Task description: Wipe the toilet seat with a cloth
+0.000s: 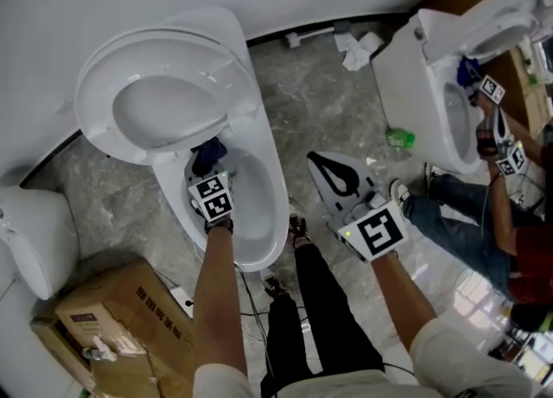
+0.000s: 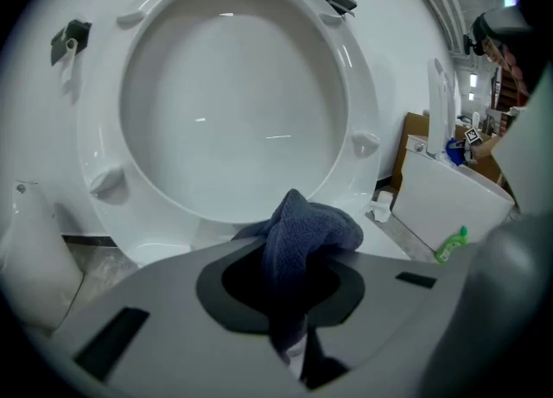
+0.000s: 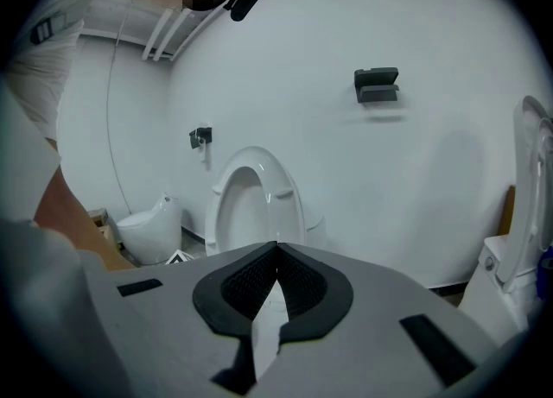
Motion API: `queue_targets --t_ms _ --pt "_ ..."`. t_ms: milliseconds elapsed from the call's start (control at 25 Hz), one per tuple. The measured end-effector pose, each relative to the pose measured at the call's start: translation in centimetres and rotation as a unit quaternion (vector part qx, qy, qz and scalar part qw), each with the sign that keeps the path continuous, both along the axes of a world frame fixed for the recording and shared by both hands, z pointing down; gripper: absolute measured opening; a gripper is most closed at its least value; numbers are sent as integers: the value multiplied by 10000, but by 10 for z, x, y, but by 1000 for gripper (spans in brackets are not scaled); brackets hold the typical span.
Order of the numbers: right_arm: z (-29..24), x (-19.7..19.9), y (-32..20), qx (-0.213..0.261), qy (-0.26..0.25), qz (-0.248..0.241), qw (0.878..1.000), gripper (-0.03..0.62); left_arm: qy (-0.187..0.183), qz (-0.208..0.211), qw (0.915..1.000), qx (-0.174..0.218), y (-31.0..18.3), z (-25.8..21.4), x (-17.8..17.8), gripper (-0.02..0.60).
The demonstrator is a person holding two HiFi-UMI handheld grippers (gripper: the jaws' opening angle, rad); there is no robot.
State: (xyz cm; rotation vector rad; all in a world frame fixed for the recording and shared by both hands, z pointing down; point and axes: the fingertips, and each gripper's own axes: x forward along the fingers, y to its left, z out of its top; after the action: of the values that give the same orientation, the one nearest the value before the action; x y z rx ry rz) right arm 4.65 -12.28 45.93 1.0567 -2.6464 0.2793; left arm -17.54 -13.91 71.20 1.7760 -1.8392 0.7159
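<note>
My left gripper (image 2: 289,258) is clamped on the dark blue cloth (image 2: 313,228), which bunches just in front of the raised toilet seat (image 2: 367,85). My right gripper (image 3: 276,249) hangs off to the side with its jaws together on nothing.

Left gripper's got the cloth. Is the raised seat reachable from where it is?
Probably yes. The left gripper, shut on the blue cloth, sits over the bowl facing the raised seat, with nothing between them.

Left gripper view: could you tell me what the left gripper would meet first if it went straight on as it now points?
Most likely the raised seat, near its lower edge: the left gripper, shut on the cloth, points at it, so the cloth would touch first. Depth is hard to judge.
</note>
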Motion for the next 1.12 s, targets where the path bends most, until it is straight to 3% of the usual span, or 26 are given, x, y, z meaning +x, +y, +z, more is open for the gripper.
queue_targets --t_ms 280,600,1120 --pt "-6 -13 7 38 -25 -122 9999 23 -26 -625 9980 26 17 -11 -55 38" --pt "-17 -26 13 82 1 -249 9997 23 -278 -712 9971 62 23 -34 -94 38" --pt "-39 -44 13 179 18 -436 9989 23 -276 -789 9956 419 14 -89 -124 38"
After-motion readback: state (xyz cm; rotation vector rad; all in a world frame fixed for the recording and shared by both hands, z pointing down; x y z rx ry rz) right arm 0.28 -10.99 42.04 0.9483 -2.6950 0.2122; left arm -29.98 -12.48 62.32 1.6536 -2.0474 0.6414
